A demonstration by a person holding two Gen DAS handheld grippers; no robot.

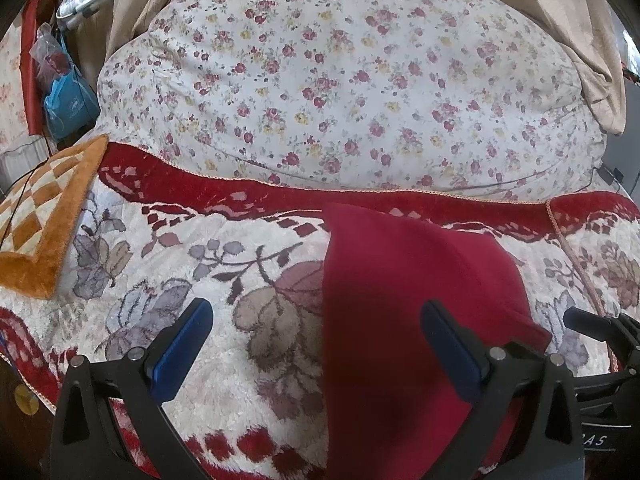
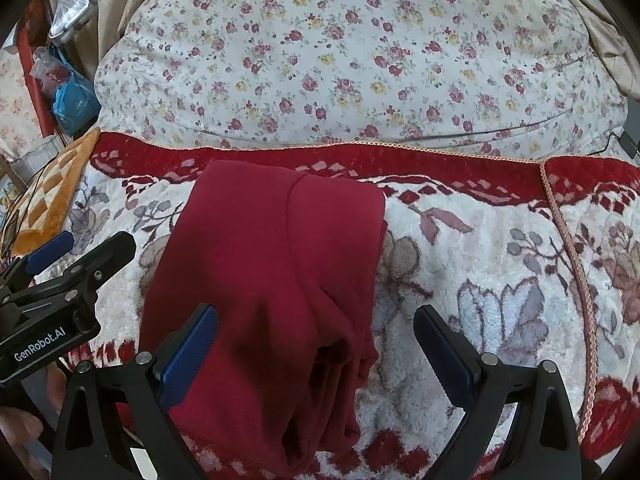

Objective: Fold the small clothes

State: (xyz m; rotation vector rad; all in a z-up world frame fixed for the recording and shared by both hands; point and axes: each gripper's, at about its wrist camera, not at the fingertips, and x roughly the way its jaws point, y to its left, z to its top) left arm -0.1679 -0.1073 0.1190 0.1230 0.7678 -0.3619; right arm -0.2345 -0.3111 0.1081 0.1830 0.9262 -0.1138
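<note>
**Red garment folded on a floral blanket, both tongs spread**

Seen through two fisheye wrist cameras, looking forward along each pair of tongs.

Lying on a plush white blanket [image 2: 500, 248] with grey and mauve flower prints and a deep red border: a small dark red garment [image 2: 272, 264], folded lengthwise into a long band. Far end close to the blanket's red far edge, near end bunched into soft layered folds toward the near edge. Placed roughly midway between the blanket's left and right sides.

Left gripper [image 1: 316, 344] held low over the blanket, blue-padded fingers [image 1: 182, 344] spread wide, pinching nothing; right finger over the garment's [image 1: 400, 320] left portion, left finger over bare blanket. Contact with the cloth impossible to judge.

Right gripper [image 2: 316, 348] likewise spread wide and holding nothing, straddling the garment's bunched near end, left finger over red cloth, right finger over white pile.

Left gripper also visible at the left edge of the right camera's view [image 2: 60, 276], just beside the garment's left side.

Beyond the blanket's far edge: a large white cushion [image 1: 352, 80] with small rose prints. At the far left corner: an orange and cream checked cloth [image 1: 44, 224]. Further left, a blue bag [image 1: 70, 104], hanging.
</note>
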